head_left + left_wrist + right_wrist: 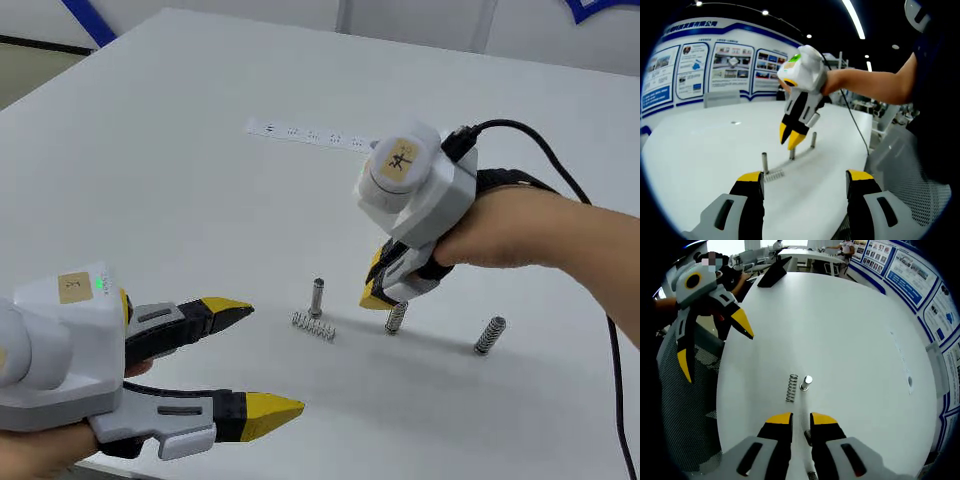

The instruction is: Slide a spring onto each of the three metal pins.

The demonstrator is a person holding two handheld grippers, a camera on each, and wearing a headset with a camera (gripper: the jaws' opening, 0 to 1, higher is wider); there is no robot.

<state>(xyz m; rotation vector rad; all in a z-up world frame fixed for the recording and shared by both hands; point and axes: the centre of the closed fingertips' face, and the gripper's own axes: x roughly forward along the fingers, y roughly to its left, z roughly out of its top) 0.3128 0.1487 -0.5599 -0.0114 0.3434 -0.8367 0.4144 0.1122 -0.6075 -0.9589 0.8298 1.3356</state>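
Note:
Three short metal pins stand on the white table (200, 200). The left pin (317, 296) is bare, and a loose spring (313, 326) lies just in front of it. The middle pin (396, 317) and the right pin (489, 335) each wear a spring. My right gripper (383, 292) hovers just above the middle pin, its jaws a narrow gap apart with nothing held. In the right gripper view the bare pin (806, 382) and loose spring (791, 388) lie ahead of that gripper (801, 419). My left gripper (272, 358) waits wide open near the table's front edge, pointing toward the pins (764, 162).
A white paper strip (310, 133) lies farther back on the table. A black cable (560, 170) trails from the right gripper over the person's forearm. A mesh chair (690, 405) stands off the near table edge. Wall posters (715, 65) hang beyond the table.

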